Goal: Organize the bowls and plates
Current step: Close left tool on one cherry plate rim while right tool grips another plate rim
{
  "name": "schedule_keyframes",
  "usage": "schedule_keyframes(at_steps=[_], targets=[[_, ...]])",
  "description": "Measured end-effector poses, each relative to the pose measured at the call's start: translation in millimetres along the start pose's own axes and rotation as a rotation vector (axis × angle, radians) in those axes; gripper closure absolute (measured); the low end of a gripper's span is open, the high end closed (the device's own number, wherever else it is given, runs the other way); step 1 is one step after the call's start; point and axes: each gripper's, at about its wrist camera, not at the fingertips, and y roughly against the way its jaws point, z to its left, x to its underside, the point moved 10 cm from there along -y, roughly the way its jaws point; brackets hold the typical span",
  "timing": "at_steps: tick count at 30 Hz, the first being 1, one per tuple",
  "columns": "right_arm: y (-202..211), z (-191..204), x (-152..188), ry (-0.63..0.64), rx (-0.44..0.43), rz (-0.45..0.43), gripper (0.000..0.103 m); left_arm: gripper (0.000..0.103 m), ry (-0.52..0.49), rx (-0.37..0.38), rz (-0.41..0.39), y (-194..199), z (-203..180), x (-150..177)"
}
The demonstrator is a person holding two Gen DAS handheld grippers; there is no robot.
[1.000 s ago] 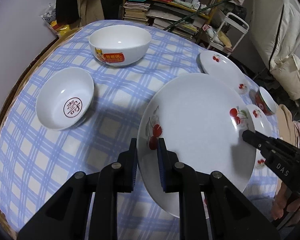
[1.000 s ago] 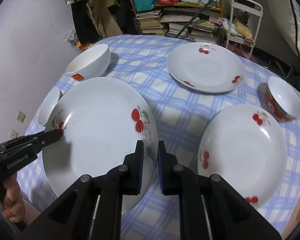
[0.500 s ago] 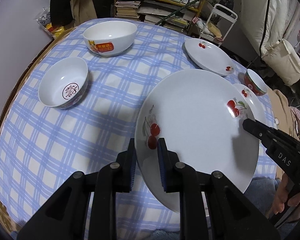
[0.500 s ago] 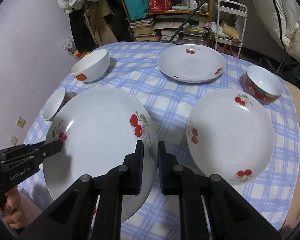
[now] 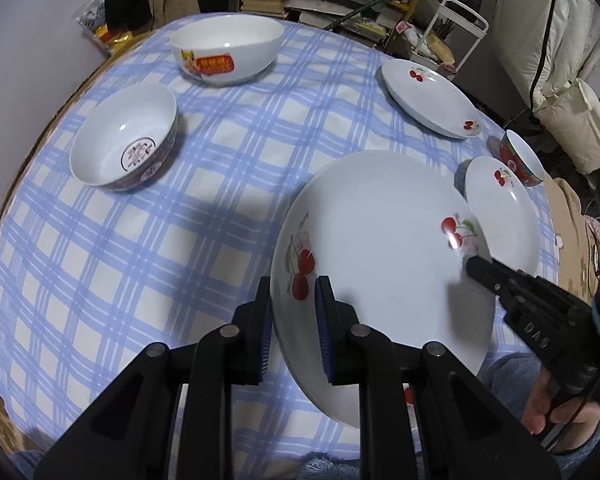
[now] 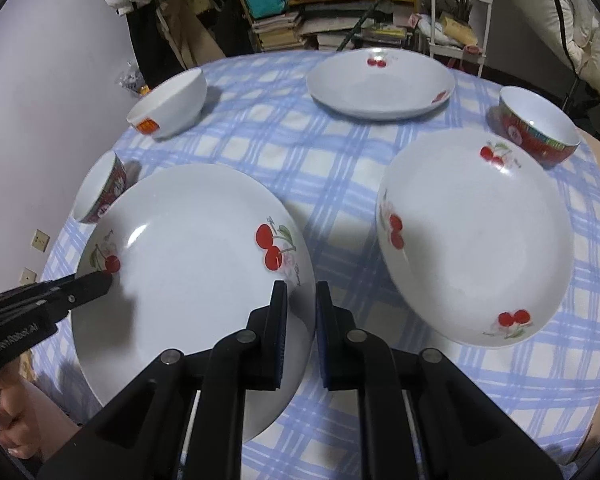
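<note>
Both grippers grip one large cherry plate [image 5: 380, 248], held tilted above the desk [image 5: 140, 240] near its front edge. Left gripper [image 5: 294, 312] jaws clenched on the plate's left rim, one pad under, one on top, next to a cherry print. Right gripper [image 6: 302, 308] jaws clenched on the opposite rim, beside another cherry print.

Left wrist view: right gripper comes in from the lower right as a black body with its tip on the plate's rim; the hand [image 5: 556, 412] holding it shows below. Also here only: inside of the patterned bowl [image 5: 124, 140] with a red emblem at the bottom, and the full label on the big white bowl [image 5: 226, 50], both well apart from the held plate. The second cherry plate [image 5: 504, 216] is partly hidden behind the held plate's far edge.

Right wrist view: second cherry plate fully visible, lying on the blue check cloth just beside the held plate, not touching. Third cherry plate [image 6: 380, 84] at the far side. Red-sided bowl [image 6: 538, 128] sits just beside the second plate's far rim. Patterned bowl only peeks out behind the held plate. Left gripper enters from the left edge, tip on the rim.

Shelves with books [image 6: 284, 30] and a white cart [image 6: 460, 12] behind the desk.
</note>
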Motion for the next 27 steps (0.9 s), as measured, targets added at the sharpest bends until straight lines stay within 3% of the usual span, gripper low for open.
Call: schedule_keyframes(at_steps=[9, 14, 27], targets=[[-13.4, -13.6, 9.2, -0.023, 0.046, 0.046, 0.088, 0.084, -0.015, -0.013, 0.076, -25.7, -4.8, 10.3], [-30.4, -20.9, 22.6, -0.036, 0.059, 0.119, 0.088, 0.084, -0.020, -0.025, 0.145, -43.6, -4.1, 21.2], [-21.5, -21.5, 22.2, -0.032, 0.103, 0.108, 0.088, 0.082, -0.050, -0.059, 0.225, -68.0, -1.7, 34.8]])
